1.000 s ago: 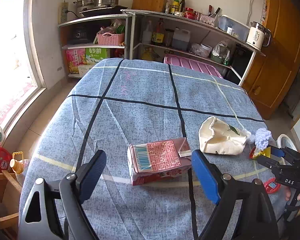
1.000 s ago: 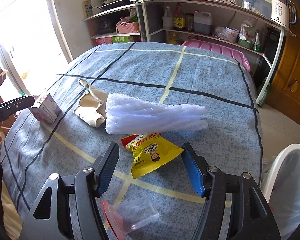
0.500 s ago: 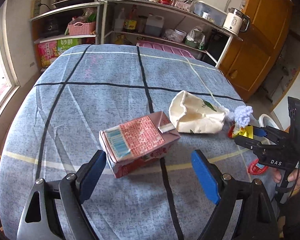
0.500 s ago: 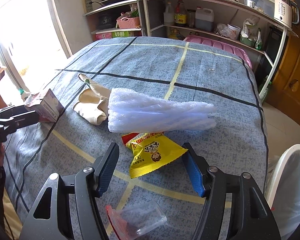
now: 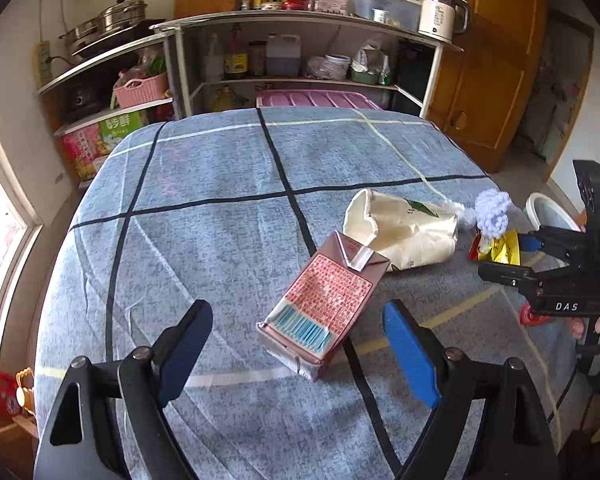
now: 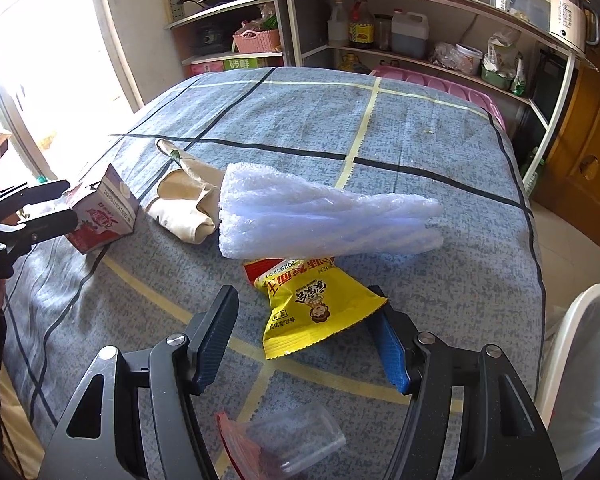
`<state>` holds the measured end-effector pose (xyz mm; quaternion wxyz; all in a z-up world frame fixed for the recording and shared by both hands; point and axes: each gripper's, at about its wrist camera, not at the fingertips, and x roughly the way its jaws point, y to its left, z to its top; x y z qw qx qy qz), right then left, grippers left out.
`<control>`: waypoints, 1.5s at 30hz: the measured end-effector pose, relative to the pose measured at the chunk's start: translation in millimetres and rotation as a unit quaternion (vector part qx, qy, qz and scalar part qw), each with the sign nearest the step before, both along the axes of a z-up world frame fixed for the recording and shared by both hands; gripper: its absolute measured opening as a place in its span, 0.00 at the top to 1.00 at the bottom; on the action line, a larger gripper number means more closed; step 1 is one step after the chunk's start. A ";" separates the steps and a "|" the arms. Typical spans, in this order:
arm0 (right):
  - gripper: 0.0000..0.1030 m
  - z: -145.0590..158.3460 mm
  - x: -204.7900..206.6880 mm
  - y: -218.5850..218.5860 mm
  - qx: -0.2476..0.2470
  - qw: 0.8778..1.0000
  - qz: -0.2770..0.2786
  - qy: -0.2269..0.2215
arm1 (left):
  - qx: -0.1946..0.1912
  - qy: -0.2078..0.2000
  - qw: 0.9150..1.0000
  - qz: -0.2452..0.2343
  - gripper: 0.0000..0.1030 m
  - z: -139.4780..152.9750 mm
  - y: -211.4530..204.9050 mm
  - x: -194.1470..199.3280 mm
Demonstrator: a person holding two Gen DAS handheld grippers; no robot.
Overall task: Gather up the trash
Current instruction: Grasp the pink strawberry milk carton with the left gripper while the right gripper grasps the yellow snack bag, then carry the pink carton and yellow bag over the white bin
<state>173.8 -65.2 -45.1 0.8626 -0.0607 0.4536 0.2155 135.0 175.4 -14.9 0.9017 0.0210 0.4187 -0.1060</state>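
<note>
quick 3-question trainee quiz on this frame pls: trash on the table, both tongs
1. True or false: the left tongs are clamped shut on the pink milk carton.
2. Which item lies nearest the right tongs? A) yellow snack wrapper B) bubble wrap roll C) cream cloth bag
3. Fill in: the bubble wrap roll lies partly over the red end of the ______.

Key:
1. False. They are open, with the carton lying on the blue tablecloth just ahead of them.
2. A
3. Yellow snack wrapper
</note>
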 end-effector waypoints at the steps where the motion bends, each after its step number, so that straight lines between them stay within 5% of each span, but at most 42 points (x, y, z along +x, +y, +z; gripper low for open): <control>1: 0.37 -0.4 0.3 1.0 -0.001 1.000 0.000 0.000 | 0.001 0.002 1.000 -0.006 0.14 -2.4 -2.2 2.2; 8: 0.37 -0.8 -1.6 -0.3 0.006 1.000 -0.001 -0.003 | -0.024 0.031 0.999 -0.016 0.16 -16.9 -7.2 15.2; 12: 0.39 -0.4 -1.3 -1.8 0.011 1.000 -0.006 -0.003 | -0.046 0.038 0.998 -0.016 0.29 -19.9 -7.5 16.6; 16: 0.55 -0.5 -1.8 -3.2 0.007 1.000 -0.006 -0.006 | -0.052 0.042 0.998 -0.021 0.42 -22.1 -12.0 14.1; 22: 0.60 0.1 -5.6 -5.8 0.011 1.000 -0.003 -0.011 | -0.045 0.042 0.998 -0.017 0.63 -23.1 -16.6 10.0; 45: 0.61 31.2 -49.0 -25.2 0.078 0.996 0.011 -0.045 | -0.060 0.000 0.998 -0.011 0.65 15.6 -40.4 -31.5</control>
